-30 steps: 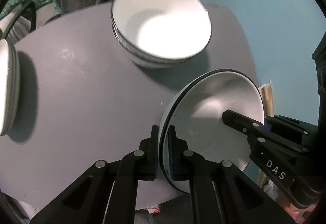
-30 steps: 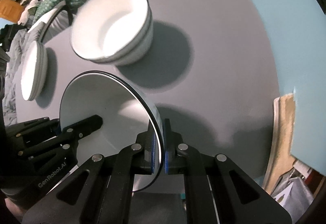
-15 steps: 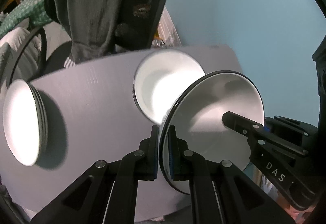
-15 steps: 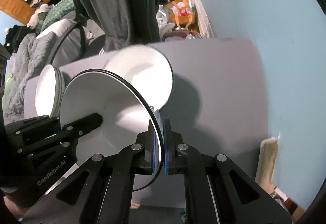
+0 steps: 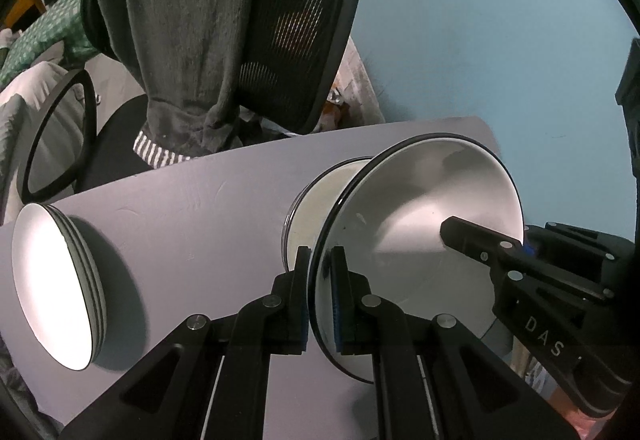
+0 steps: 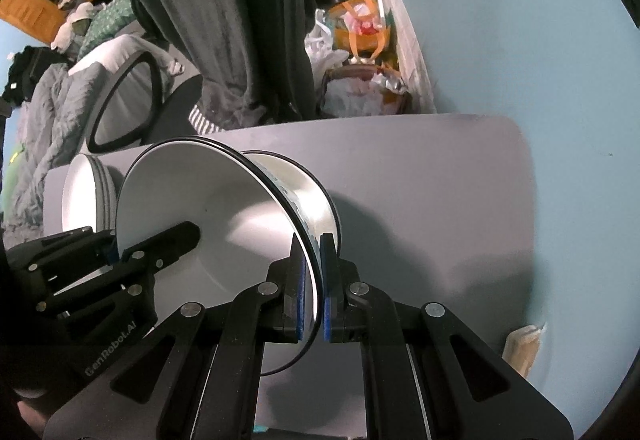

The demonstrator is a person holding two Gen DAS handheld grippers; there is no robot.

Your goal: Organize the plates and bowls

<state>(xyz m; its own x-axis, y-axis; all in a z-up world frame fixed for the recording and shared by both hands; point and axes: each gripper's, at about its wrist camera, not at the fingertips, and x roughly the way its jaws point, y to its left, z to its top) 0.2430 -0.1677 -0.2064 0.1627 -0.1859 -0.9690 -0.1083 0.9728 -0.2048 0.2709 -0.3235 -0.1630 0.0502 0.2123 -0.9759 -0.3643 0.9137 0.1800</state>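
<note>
Both grippers hold one white bowl with a black rim [image 5: 416, 224], also seen in the right wrist view [image 6: 224, 208]. My left gripper [image 5: 322, 300] is shut on its left rim. My right gripper [image 6: 314, 292] is shut on its right rim. The bowl hangs just above a stack of white bowls [image 5: 316, 200] on the grey table [image 5: 192, 216]; the stack shows behind it in the right wrist view [image 6: 316, 196]. A stack of white plates [image 5: 56, 292] sits at the table's left end, also visible in the right wrist view [image 6: 86, 192].
A black mesh office chair [image 5: 288, 24] draped with a grey garment [image 5: 180, 32] stands behind the table. A blue wall [image 6: 520, 40] runs along the right. Bags and a basket of clutter [image 6: 360, 60] lie on the floor beyond the table.
Both grippers have tilted up and carried the held bowl toward the stacked bowls, which now sit directly behind it. The plate stack has come into view at the left.
</note>
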